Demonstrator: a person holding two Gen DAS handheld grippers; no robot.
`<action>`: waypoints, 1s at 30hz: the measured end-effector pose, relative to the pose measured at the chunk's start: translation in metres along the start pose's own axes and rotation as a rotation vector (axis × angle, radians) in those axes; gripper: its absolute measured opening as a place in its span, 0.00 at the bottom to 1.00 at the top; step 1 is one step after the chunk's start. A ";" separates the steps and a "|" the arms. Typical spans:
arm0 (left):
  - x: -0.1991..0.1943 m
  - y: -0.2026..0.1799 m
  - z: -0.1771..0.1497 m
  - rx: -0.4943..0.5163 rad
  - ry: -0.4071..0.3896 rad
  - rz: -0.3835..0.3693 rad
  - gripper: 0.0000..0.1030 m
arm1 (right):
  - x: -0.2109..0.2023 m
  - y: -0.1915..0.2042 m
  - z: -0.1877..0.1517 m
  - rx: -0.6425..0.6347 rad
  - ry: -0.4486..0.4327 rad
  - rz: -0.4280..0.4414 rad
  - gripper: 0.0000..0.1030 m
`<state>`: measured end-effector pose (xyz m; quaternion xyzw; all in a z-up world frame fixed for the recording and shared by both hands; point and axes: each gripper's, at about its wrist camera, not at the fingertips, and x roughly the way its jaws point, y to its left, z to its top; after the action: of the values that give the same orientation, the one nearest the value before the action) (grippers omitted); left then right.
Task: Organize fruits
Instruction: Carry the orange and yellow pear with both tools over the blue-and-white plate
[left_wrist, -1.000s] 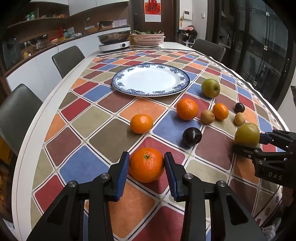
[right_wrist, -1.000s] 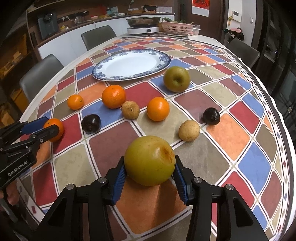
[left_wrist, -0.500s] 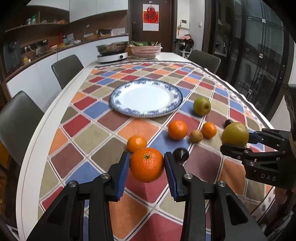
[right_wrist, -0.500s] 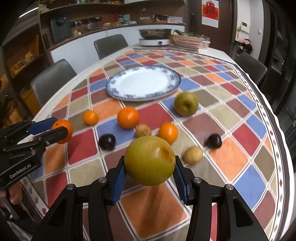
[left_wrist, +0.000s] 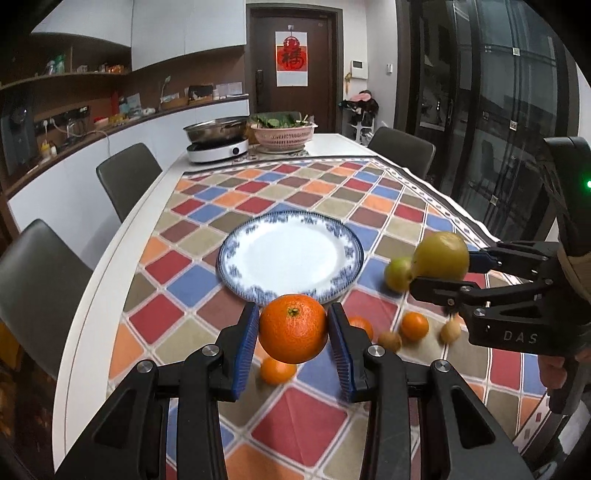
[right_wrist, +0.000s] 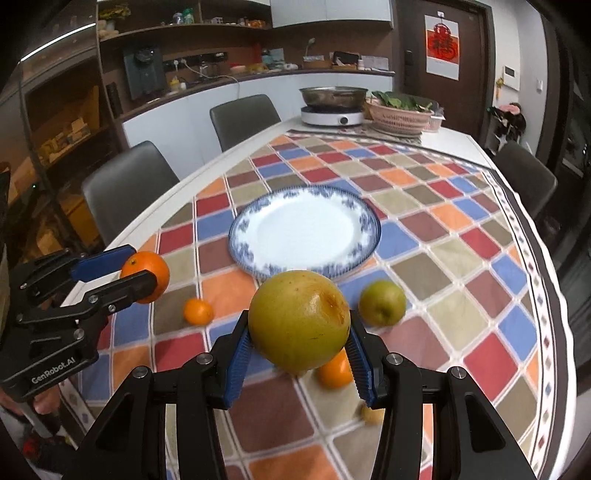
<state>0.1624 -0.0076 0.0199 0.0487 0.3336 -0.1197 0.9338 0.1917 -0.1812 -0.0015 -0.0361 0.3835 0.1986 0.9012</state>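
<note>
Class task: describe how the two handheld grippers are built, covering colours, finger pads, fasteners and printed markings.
Both are black skeletal frames with round silver bolts and ribbed blue pads. The left gripper reads "GenRobot.AI" in white; the right gripper reads "DAS" and has a green light on its body.

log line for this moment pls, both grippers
left gripper: jaws shut on orange, off table | right gripper: jaws shut on yellow-green pear, off table | plate: bare

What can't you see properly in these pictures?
- Left wrist view: an orange on the table is mostly hidden by the left gripper clamping the big orange.
- Right wrist view: the pear in the right gripper covers another orange.
- Both views: small fruits are blurred, type unclear.
- Plate: nothing hidden.
</note>
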 end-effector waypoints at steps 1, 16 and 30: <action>0.003 0.002 0.005 0.001 -0.002 -0.003 0.37 | 0.002 -0.001 0.006 -0.007 -0.005 0.002 0.47; 0.061 0.029 0.071 0.003 0.001 -0.038 0.37 | 0.049 -0.022 0.078 -0.006 -0.002 0.022 0.47; 0.149 0.057 0.101 -0.003 0.105 -0.073 0.37 | 0.137 -0.038 0.124 -0.014 0.130 0.028 0.47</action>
<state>0.3502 0.0013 0.0036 0.0413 0.3840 -0.1507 0.9100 0.3762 -0.1440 -0.0148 -0.0499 0.4405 0.2109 0.8712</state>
